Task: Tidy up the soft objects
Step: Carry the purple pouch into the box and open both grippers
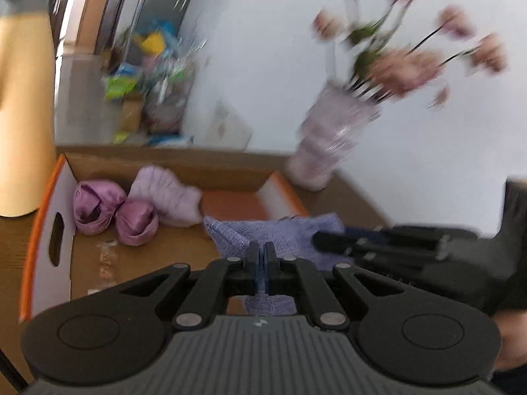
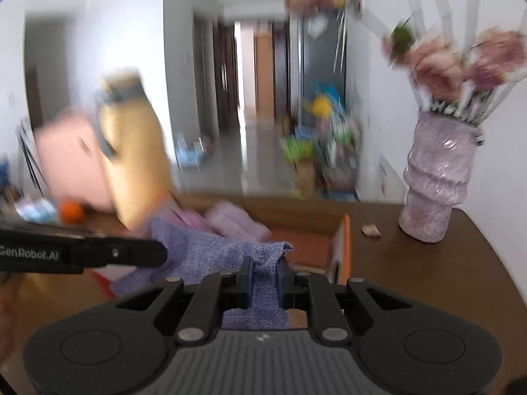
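A lavender-blue woven cloth (image 1: 263, 235) hangs stretched between both grippers over an open cardboard box (image 1: 62, 194) with orange-trimmed white walls. My left gripper (image 1: 262, 256) is shut on one edge of the cloth. My right gripper (image 2: 264, 271) is shut on a bunched fold of the same cloth (image 2: 210, 253). Each gripper shows in the other's view: the right one (image 1: 329, 240) from the right, the left one (image 2: 154, 253) from the left. Inside the box lie two shiny purple satin bundles (image 1: 115, 215) and a pale lilac folded cloth (image 1: 168, 196).
A pale pink vase (image 2: 438, 177) with pink flowers stands on the brown table (image 2: 428, 283) right of the box. A tall tan bottle (image 2: 131, 151) stands left of the box. An orange ball (image 2: 70, 212) lies far left. Colourful clutter (image 2: 316, 138) sits on the floor beyond.
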